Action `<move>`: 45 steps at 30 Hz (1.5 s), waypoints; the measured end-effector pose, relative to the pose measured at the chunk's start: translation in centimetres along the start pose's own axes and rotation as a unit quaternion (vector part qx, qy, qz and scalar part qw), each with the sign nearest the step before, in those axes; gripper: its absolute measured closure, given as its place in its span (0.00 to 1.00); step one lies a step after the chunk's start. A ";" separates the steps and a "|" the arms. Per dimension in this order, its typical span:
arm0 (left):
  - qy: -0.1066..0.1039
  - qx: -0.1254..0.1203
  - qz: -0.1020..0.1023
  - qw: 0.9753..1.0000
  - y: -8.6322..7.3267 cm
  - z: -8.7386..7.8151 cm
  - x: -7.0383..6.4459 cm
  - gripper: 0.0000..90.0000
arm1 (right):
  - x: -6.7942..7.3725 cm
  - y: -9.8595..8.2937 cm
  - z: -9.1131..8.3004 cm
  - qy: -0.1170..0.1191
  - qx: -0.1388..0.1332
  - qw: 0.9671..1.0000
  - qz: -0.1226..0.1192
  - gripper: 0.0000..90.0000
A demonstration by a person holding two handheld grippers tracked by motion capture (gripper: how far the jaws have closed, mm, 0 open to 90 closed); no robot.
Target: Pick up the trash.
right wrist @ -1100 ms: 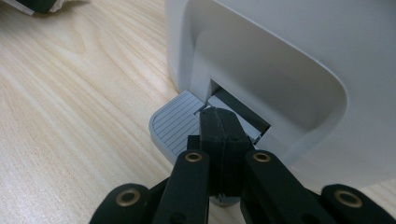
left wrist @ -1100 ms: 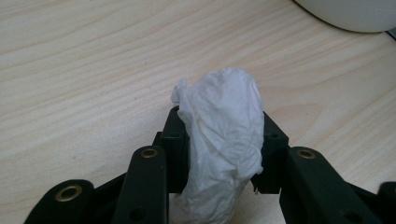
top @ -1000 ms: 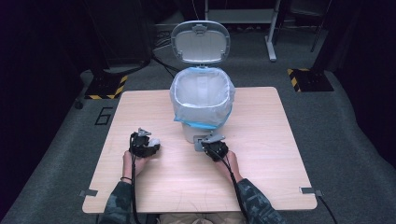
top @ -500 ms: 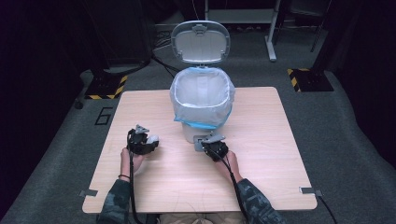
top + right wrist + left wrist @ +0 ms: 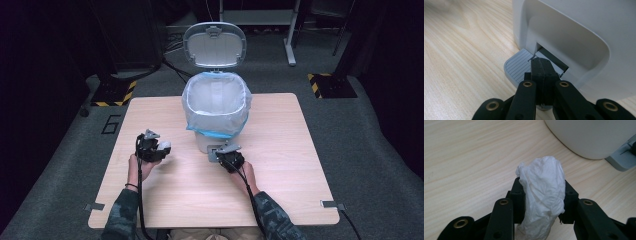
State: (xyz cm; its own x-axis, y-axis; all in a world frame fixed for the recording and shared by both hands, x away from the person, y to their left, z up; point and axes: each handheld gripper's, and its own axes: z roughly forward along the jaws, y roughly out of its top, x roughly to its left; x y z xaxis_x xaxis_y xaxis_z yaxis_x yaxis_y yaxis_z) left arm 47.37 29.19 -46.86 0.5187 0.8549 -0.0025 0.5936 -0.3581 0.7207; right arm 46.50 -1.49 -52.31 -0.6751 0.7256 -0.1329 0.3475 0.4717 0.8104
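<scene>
A white pedal bin [image 5: 216,107] with a clear liner stands at the table's middle, its lid [image 5: 214,44] up. My left gripper [image 5: 161,148] is shut on a crumpled white tissue [image 5: 541,195], left of the bin and just above the table. The tissue [image 5: 164,146] bulges out past the jaws. My right gripper [image 5: 541,65] is shut with nothing in it, its tips pressing on the grey foot pedal [image 5: 517,66] at the bin's base. In the high view that gripper [image 5: 220,152] sits right in front of the bin.
The wooden table [image 5: 280,165] has bare surface to the left, right and front of the bin. Dark floor and equipment stands surround the table. The bin's wall [image 5: 594,137] is close ahead on the right in the left gripper view.
The left gripper with the tissue has shifted slightly right and forward, toward the bin. The right gripper stays on the pedal and the lid stays up.
</scene>
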 end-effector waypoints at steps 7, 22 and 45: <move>-0.002 -0.006 0.015 1.000 1.6 -0.7 -0.3 0.71 | 0.0 0.0 0.0 0.000 0.001 1.000 0.001 1.00; -0.004 -0.016 0.048 0.999 5.0 -2.5 -1.0 0.71 | -0.1 0.0 0.0 0.001 0.002 1.000 0.001 1.00; 0.013 -0.033 0.083 0.996 9.6 -5.7 -1.3 0.71 | 0.0 0.0 0.0 0.001 0.001 1.000 0.004 1.00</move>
State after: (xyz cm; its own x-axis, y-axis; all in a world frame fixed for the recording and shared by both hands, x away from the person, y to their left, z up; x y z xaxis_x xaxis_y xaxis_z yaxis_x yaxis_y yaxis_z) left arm 48.88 26.74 -35.97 0.5901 0.7954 0.1384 0.4590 -0.4716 0.7529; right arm 46.50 -1.51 -52.31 -0.6731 0.7288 -0.1257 0.3543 0.4669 0.8102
